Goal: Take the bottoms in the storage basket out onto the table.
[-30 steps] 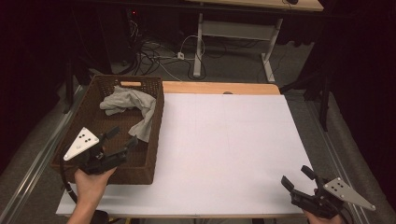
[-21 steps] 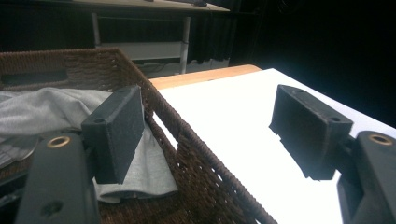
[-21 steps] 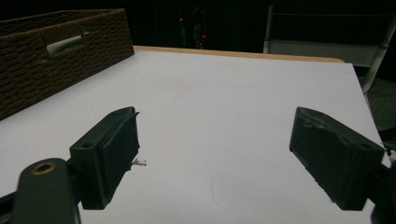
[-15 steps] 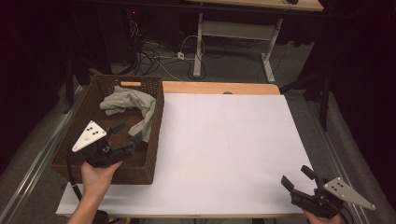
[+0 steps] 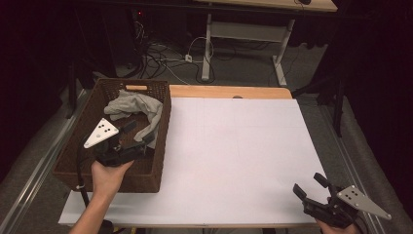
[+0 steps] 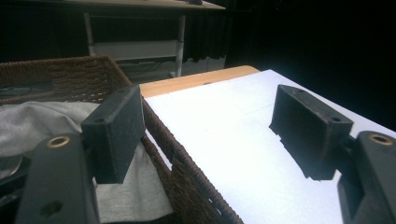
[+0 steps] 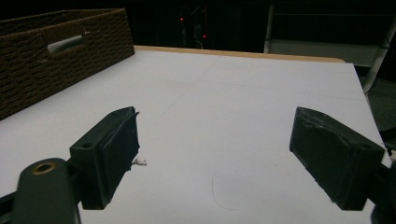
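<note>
A brown wicker basket stands at the table's left, with a crumpled grey cloth in its far half. My left gripper hovers open over the basket's right side, just short of the cloth. In the left gripper view the left gripper straddles the basket wall: one jaw is over the cloth, the other over the white table top. My right gripper rests open at the near right corner. In the right gripper view the right gripper holds nothing.
A white sheet covers the table, with a wooden strip along its far edge. The basket stands far left in the right gripper view. A tiny thread scrap lies by that gripper's left jaw. Cables and a desk frame lie beyond.
My left gripper has moved forward and to the right over the basket, closer to the cloth and the basket's right wall. The right gripper has stayed put.
</note>
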The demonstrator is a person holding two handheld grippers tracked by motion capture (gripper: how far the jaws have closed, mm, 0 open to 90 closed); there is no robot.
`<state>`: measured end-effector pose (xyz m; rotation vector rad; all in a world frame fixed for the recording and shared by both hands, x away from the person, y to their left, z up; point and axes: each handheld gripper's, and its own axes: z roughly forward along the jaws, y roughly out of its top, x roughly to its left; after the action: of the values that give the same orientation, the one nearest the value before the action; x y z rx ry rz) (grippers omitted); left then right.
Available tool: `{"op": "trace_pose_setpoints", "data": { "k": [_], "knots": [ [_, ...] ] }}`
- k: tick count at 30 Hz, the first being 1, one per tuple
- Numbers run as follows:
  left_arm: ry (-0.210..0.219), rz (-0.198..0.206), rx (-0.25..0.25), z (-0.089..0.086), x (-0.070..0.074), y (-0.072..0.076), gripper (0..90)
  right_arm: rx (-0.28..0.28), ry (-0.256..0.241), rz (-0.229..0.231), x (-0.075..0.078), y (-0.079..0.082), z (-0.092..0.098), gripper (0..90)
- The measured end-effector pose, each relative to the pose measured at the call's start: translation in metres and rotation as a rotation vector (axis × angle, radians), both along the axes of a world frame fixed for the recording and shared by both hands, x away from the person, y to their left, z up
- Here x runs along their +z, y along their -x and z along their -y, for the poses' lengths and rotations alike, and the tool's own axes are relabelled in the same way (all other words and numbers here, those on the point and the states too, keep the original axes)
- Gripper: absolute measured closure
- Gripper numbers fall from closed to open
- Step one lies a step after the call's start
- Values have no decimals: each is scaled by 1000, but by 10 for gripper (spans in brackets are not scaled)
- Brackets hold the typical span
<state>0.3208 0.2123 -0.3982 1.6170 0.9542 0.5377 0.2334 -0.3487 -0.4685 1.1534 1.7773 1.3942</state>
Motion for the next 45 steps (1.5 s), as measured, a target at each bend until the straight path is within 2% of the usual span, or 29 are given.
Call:
{"op": "trace_pose_setpoints", "data": {
  "k": [14,30,39,45],
  "knots": [
    [-11,-19,-5,7,5,-17,248,1,1,-1,0,0,0,163],
    [-48,-49,-5,15,13,-41,247,3,0,0,0,-1,0,162],
    [-87,-91,7,15,19,-59,246,3,0,0,0,0,0,162],
    [-109,-132,19,13,22,-73,225,1,1,-1,0,0,0,162]
  ]
}}
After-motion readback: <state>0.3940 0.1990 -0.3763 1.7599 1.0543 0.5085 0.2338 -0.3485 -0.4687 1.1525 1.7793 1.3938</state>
